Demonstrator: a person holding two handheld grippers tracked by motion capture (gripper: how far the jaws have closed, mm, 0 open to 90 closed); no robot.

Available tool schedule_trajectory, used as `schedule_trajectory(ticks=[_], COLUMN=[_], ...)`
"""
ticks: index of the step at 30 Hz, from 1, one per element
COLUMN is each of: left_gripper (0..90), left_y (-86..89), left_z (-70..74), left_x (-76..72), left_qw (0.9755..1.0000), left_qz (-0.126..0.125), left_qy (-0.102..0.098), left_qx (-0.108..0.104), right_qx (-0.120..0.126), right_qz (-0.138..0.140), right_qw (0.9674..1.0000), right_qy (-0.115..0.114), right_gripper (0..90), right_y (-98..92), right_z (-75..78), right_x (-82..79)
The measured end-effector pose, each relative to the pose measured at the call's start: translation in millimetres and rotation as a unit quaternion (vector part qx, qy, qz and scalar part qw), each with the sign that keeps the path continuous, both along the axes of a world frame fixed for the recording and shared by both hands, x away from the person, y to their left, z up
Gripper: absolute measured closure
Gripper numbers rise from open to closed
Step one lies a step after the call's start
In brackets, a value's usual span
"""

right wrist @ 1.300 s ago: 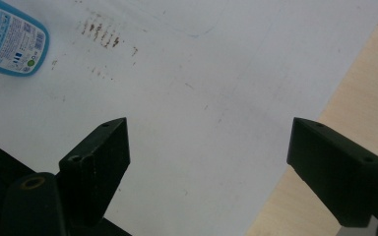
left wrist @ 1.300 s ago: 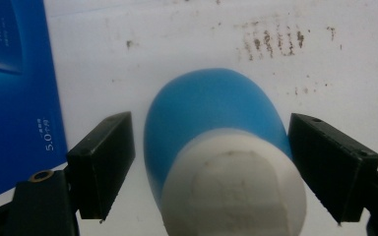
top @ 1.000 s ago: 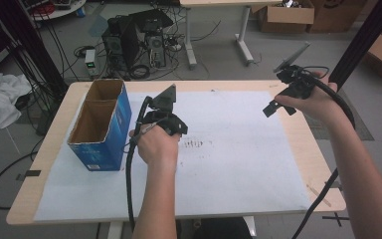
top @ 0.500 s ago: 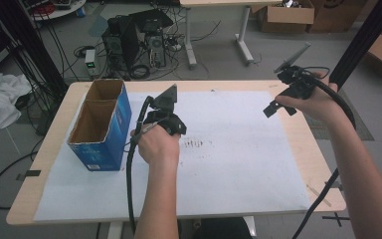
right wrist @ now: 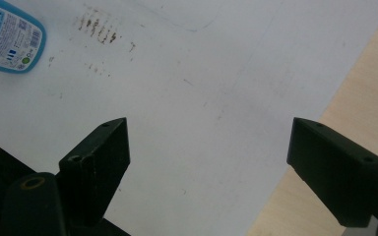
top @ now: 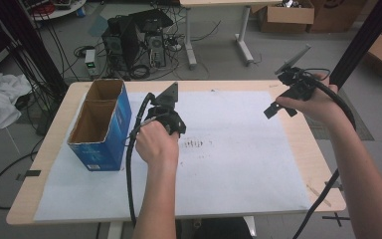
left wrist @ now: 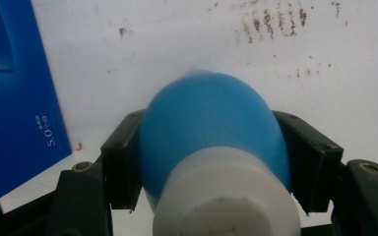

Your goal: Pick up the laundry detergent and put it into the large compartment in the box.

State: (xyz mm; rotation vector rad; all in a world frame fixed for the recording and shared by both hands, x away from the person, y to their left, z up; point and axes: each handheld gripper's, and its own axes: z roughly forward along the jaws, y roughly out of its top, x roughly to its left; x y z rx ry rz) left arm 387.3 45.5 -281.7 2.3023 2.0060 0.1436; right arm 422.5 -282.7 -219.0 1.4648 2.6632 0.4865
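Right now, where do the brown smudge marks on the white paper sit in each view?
High view: the brown smudge marks are mid-sheet, just right of the left hand.
Left gripper view: top right, beyond the blue bottle clamped between the jaws.
Right gripper view: top left, just right of the bottle's labelled end.
Shared landmark: the white paper sheet under the marks in all three.
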Motion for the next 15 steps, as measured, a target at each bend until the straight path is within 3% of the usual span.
schedule_trajectory(ticks=[7,15], left_gripper=[36.3,36.9], left_y=[4.8,10.0], left_z=[2.1,17.2], left_x=[-0.1,-0.7], left_qw=[1.0,0.9996], left_qz=[-0.004,-0.025], left_qy=[-0.001,0.0], left_qx=[-0.008,-0.012], right_qx=[-0.001,-0.003], right_qz=[0.0,-0.001], right_qw=[1.0,1.0], right_qy=[0.001,0.0], right_gripper=[16.3,16.3], right_y=[-0.1,-0.1], right_z=[-0.2,1.1], right_x=[0.2,1.2])
